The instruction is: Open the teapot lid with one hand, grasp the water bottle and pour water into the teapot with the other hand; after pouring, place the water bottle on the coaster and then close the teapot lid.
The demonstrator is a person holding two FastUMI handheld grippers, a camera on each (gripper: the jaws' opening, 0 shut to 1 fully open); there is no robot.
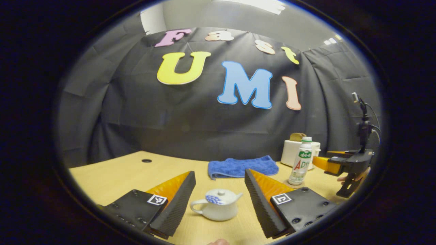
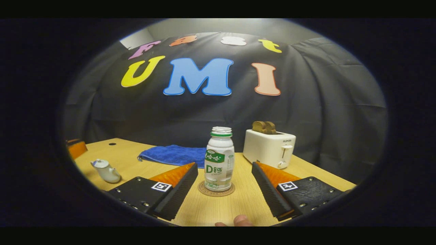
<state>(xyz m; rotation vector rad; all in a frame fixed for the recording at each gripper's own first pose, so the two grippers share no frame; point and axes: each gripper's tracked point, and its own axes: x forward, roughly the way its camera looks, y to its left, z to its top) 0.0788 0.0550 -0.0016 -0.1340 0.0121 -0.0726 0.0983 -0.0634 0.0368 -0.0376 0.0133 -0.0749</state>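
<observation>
I judge nothing done: the teapot point(image 1: 218, 205) sits lower centre with its lid point(image 1: 217, 196) on, between my left gripper's point(image 1: 220, 197) wide fingers; my right gripper point(image 2: 224, 185) gapes around the water bottle point(image 2: 219, 158) on its coaster point(image 2: 216, 189), capless; water level unclear

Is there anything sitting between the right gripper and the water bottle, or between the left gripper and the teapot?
Nothing visible blocks either. The water bottle stands on its coaster straight ahead of the open right gripper, only bare table between. The teapot, lid on, sits ahead of the open left gripper.
</observation>
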